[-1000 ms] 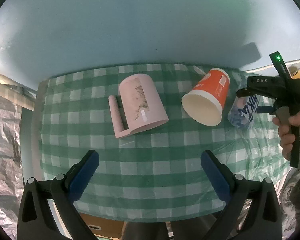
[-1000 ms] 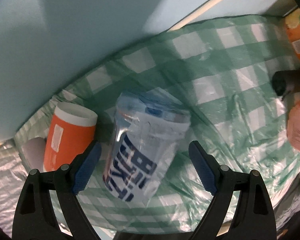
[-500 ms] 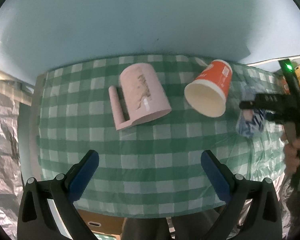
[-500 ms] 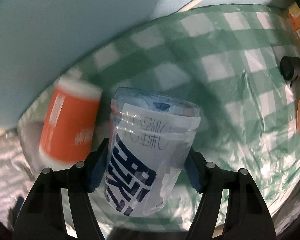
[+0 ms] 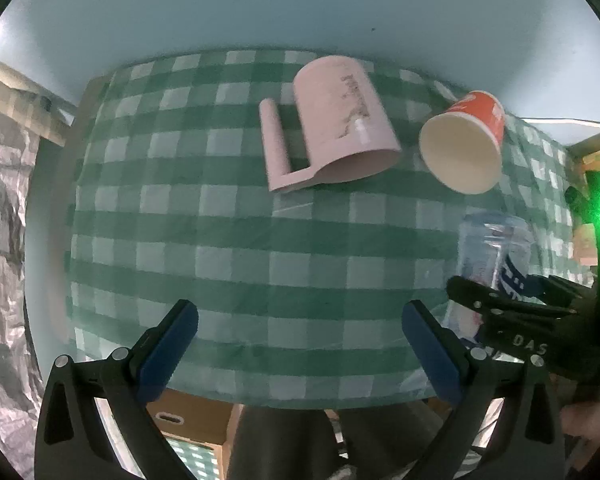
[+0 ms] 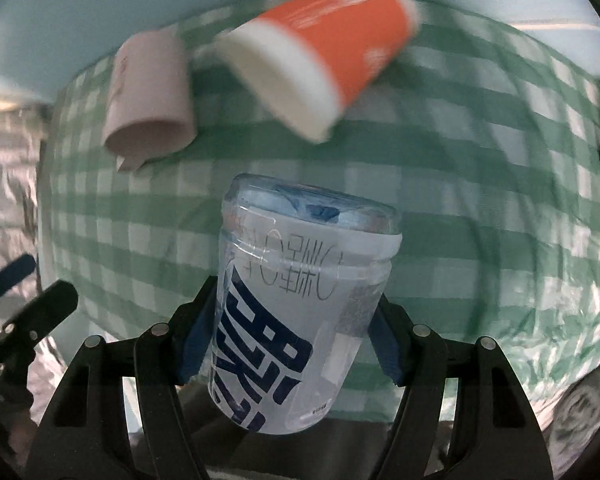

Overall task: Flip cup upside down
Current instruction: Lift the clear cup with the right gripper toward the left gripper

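My right gripper (image 6: 288,336) is shut on a clear plastic cup with dark blue print (image 6: 300,304) and holds it lifted above the green checked tablecloth (image 6: 460,200). In the left wrist view the same cup (image 5: 496,256) shows at the right, held by the right gripper (image 5: 512,304). My left gripper (image 5: 300,340) is open and empty over the table's near edge. An orange paper cup (image 5: 464,148) and a pink mug with a handle (image 5: 336,120) lie on their sides farther back; both also show in the right wrist view, the orange cup (image 6: 324,48) and the pink mug (image 6: 148,100).
The tablecloth (image 5: 240,240) covers a small table against a light blue wall (image 5: 260,0). Crinkled silver foil (image 5: 4,200) lies off the left edge. A cardboard box (image 5: 188,416) sits below the near edge. Orange packages (image 5: 584,236) stand at the far right.
My right gripper closed on the clear cup, lifted it off the cloth and carried it toward the table's near side. The left gripper's view shifted left and stayed open.
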Demonstrator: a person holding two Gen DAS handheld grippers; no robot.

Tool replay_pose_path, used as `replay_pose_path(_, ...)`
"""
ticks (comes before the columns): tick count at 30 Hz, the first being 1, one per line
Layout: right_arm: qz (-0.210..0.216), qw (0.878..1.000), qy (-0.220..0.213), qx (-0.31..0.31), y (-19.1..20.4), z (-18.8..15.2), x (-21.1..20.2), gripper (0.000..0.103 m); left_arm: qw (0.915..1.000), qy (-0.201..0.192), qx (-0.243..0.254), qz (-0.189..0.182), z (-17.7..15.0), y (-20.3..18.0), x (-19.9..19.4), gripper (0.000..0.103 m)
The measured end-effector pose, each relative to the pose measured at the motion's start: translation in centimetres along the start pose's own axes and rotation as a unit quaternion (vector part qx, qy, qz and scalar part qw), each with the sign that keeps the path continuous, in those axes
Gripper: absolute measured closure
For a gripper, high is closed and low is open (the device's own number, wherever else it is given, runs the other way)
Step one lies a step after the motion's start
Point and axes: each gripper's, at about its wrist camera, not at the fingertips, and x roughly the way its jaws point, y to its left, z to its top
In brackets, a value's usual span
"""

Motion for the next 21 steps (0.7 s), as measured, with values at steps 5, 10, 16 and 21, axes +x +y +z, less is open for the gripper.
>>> replay_pose_path(5, -0.005, 1.000, -0.001, -0.020, 2.3, -1.1, 1.3, 0.033, 0.9999, 0.006, -0.011, 0.001, -0.3, 1.0, 0.5, 0.000)
replay_pose_path(10, -0.008, 0.999, -0.005, -0.038, 4.1, -1.7, 1.8, 0.032, 0.9999, 0.004, -0.014, -0.001, -0.3, 1.3, 0.4, 0.000)
replay_pose_path(16, -0.019, 0.998, -0.005, -0.065, 5.4, -1.9, 1.8, 0.015, 0.9998, 0.003, -0.015, -0.009, -0.1, 1.5, 0.2, 0.000)
replay_pose_path(21, -0.015, 0.998, -0.017, -0.067, 4.7, -3.0, -0.4, 0.015, 0.9990, 0.015, -0.024, -0.035, 0.3, 1.1, 0.0, 0.000)
